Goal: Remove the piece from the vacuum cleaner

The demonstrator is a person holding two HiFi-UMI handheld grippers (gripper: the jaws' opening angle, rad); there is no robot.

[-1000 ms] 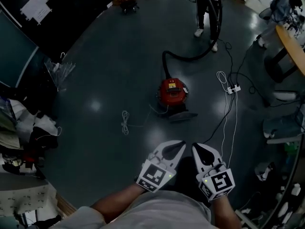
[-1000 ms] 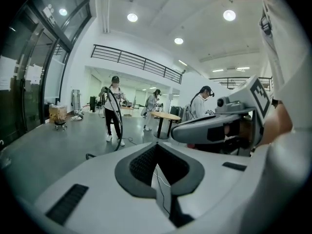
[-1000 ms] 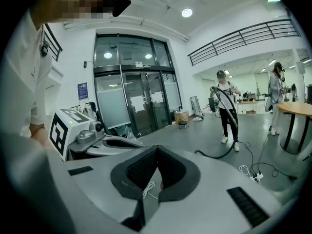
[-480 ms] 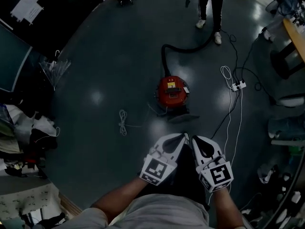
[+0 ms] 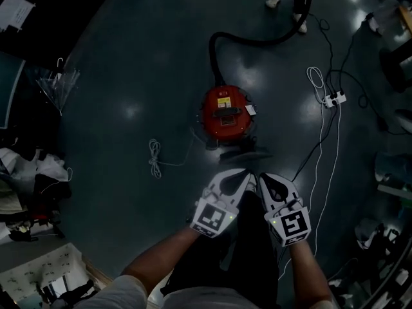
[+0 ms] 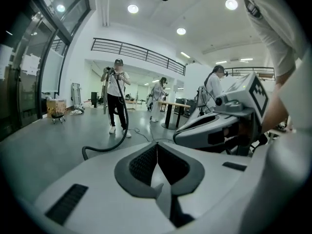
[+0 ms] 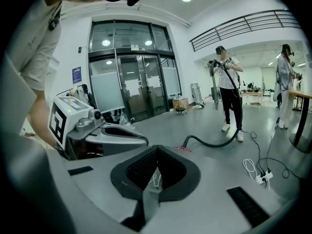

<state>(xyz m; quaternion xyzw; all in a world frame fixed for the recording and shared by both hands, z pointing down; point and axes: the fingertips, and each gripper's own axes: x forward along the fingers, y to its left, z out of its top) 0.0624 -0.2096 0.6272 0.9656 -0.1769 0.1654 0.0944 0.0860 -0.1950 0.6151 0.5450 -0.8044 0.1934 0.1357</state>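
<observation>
fingers (image 6: 141, 162) of the left gripper (image 5: 247, 175) closed tip to tip on nothing; left forearm (image 5: 161, 256) reaches forward, tips aimed at the red vacuum cleaner (image 5: 225, 111) and held near its front side, apart from it. right gripper (image 5: 261, 177) alongside, likewise closed and empty. left of the vacuum cleaner, a coiled white cord (image 5: 154, 159); behind it, its black hose (image 5: 215, 47) runs toward a standing person (image 5: 273, 1); right of it, a power strip (image 5: 335, 98).

Red vacuum cleaner (image 5: 225, 112), upright, hose attached
</observation>
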